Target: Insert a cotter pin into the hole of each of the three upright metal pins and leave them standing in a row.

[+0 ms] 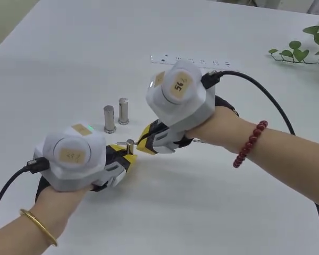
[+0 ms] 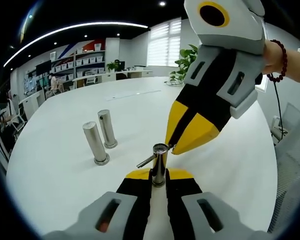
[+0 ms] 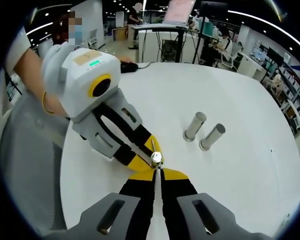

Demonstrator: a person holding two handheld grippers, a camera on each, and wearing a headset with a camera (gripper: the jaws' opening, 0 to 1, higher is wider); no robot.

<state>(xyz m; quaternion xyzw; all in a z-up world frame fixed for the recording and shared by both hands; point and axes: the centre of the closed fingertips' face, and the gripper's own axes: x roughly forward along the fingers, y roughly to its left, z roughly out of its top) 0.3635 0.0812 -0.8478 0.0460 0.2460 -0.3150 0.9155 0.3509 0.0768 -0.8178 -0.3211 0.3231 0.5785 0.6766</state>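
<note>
– White tabletop (image 1: 69, 53), matte and bare around the work, with a power strip (image 1: 194, 61) and a leafy plant (image 1: 308, 45) along its far side. Where are the grippers?

– Both meet at the near middle. The left gripper (image 2: 159, 179) has its yellow-tipped jaws closed on the foot of the nearest metal pin (image 2: 159, 162), which stands upright. The right gripper (image 2: 173, 146) comes in from the opposite side, jaws pinched to a thin slit, tips right at that pin's top.

– And the other two?

– One spare metal pin (image 2: 96, 144) and a second spare metal pin (image 2: 108, 129) stand just beside each other, beyond the held one and to the left gripper's left. They are smooth brushed-steel cylinders, each with a small flared foot.

– The cotter pin?

– The cotter pin (image 2: 145, 162) is a thin wire. It juts from the held pin's cross hole on the side away from the right gripper. Its long axis lies crosswise to the upright pin, in line with the right jaws. I judge those jaws grip its head end, though the contact is hidden. Any further push would run along that line, with the right gripper driving and the left only bracing.
</note>
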